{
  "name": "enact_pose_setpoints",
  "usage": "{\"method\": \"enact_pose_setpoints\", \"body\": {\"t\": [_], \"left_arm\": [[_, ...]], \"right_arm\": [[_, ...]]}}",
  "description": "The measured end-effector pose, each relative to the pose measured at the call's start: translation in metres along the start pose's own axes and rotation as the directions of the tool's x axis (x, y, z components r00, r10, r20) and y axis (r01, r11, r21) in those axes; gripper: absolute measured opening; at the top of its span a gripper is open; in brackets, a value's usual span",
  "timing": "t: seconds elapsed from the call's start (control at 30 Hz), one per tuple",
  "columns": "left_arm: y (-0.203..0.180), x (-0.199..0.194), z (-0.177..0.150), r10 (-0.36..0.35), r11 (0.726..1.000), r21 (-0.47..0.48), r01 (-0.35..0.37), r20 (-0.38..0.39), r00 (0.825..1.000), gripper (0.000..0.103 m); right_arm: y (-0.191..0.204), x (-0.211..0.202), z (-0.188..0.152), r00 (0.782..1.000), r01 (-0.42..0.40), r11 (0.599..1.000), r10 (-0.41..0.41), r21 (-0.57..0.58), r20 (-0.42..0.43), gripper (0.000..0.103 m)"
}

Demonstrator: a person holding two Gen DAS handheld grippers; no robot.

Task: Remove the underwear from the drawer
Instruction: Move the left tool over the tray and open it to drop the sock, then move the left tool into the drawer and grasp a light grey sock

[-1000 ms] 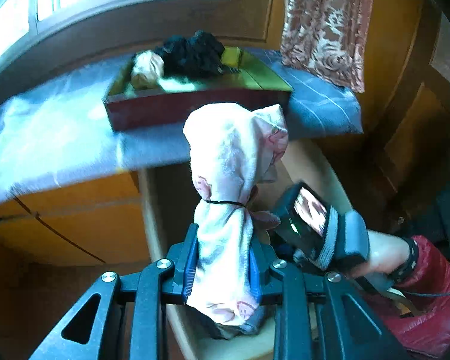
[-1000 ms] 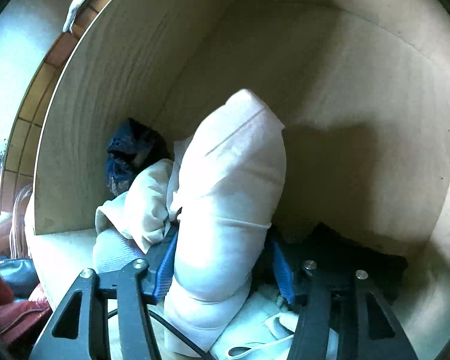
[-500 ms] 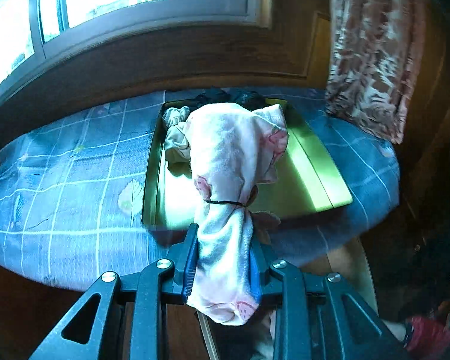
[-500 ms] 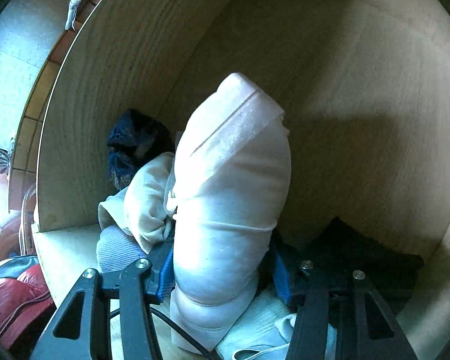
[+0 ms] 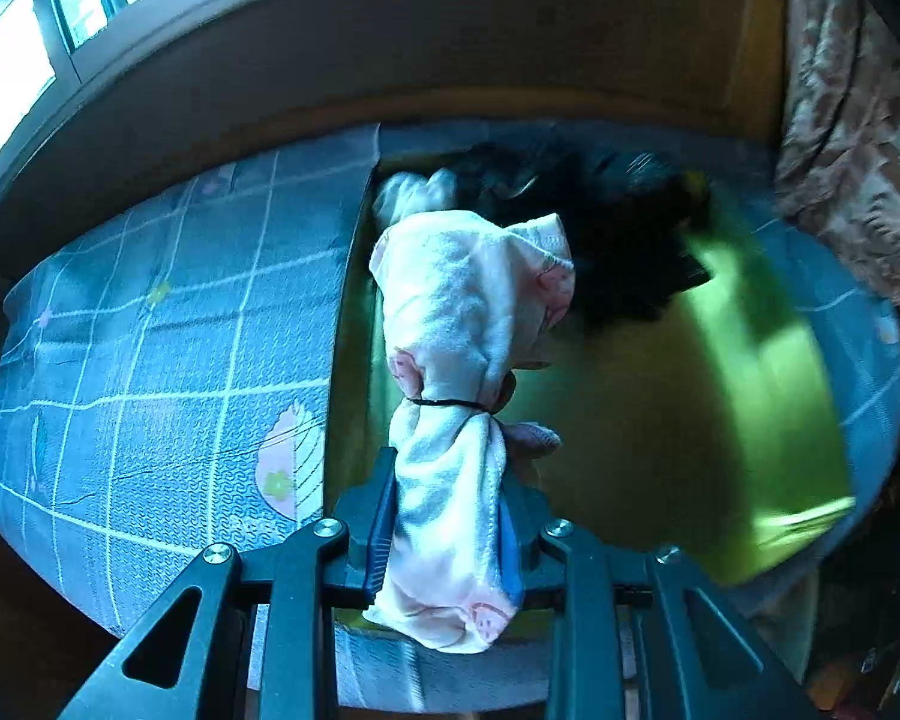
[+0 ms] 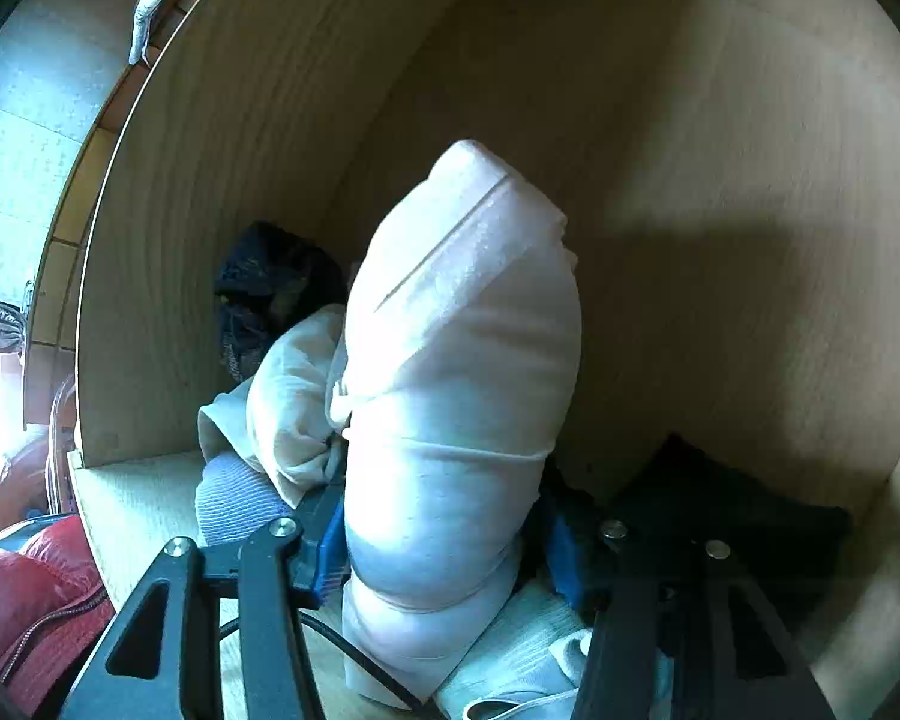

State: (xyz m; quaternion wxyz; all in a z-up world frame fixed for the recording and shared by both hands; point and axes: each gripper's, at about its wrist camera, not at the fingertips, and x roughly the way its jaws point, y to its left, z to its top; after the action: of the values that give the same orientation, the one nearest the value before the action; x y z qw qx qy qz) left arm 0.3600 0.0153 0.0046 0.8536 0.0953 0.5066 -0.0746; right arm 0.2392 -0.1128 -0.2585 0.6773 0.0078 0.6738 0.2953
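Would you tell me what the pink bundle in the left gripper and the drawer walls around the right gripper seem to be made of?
The pink bundle looks like soft, fuzzy knit or terry fabric: matte, nubbly surface, cinched by a thin black elastic band. The drawer walls look like pale wood or wood-grain laminate, judging by the fine parallel grain lines and dull finish; which of the two cannot be told.

The left gripper (image 5: 447, 531) points steeply downward, its jaws clamped on a pink bundle (image 5: 462, 360) that stands up between the blue pads (image 5: 381, 531). The right gripper (image 6: 441, 540) also tilts steeply down, its jaws pressed against both sides of a white rolled bundle (image 6: 456, 360). A red sleeve (image 6: 24, 606) shows at the lower left of the right wrist view.
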Motion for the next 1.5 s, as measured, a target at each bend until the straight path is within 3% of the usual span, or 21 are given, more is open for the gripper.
{"method": "enact_pose_setpoints", "body": {"t": [0.2,0.43,0.67,0.83,0.97,1.07,1.2,1.33,1.5], "left_arm": [[-0.001,0.029,-0.004,0.031,1.000,-0.001,-0.031,-0.063,0.998,0.028],[-0.006,0.028,-0.012,0.053,0.998,0.035,-0.052,-0.042,0.998,0.031],[-0.002,-0.003,-0.024,0.039,0.999,0.006,-0.039,0.051,0.998,0.035],[-0.010,-0.049,-0.056,0.063,0.997,0.039,-0.070,0.164,0.984,0.036],[-0.015,-0.067,-0.089,-0.037,0.998,0.063,0.026,0.185,0.982,0.036],[-0.031,-0.063,-0.120,-0.103,0.991,0.103,0.089,0.141,0.985,0.037],[-0.062,-0.042,-0.166,-0.165,0.972,0.174,0.158,0.027,0.986,0.037],[-0.091,-0.012,-0.203,-0.161,0.950,0.252,0.185,-0.111,0.981,0.037],[-0.112,0.018,-0.232,-0.145,0.936,0.285,0.209,-0.229,0.962,0.043]], "right_arm": [[0.001,0.002,0.001,1.000,0.000,1.000,0.000,0.004,-0.005,0.054],[0.002,0.009,0.001,1.000,0.003,1.000,-0.003,0.005,-0.006,0.054],[0.004,0.015,0.001,1.000,0.003,1.000,-0.003,0.008,-0.005,0.054],[0.004,0.015,0.002,1.000,0.006,1.000,-0.006,0.005,-0.006,0.054],[0.006,0.014,0.002,1.000,0.016,1.000,-0.016,-0.004,-0.001,0.050],[0.009,0.010,0.001,0.999,0.045,0.999,-0.045,-0.015,0.025,0.049],[0.006,0.000,-0.004,0.993,0.093,0.996,-0.093,0.001,0.075,0.049],[-0.004,-0.012,-0.012,0.985,0.133,0.990,-0.136,0.038,0.107,0.048],[-0.017,-0.023,-0.024,0.982,0.110,0.989,-0.124,0.100,0.145,0.048]]}}
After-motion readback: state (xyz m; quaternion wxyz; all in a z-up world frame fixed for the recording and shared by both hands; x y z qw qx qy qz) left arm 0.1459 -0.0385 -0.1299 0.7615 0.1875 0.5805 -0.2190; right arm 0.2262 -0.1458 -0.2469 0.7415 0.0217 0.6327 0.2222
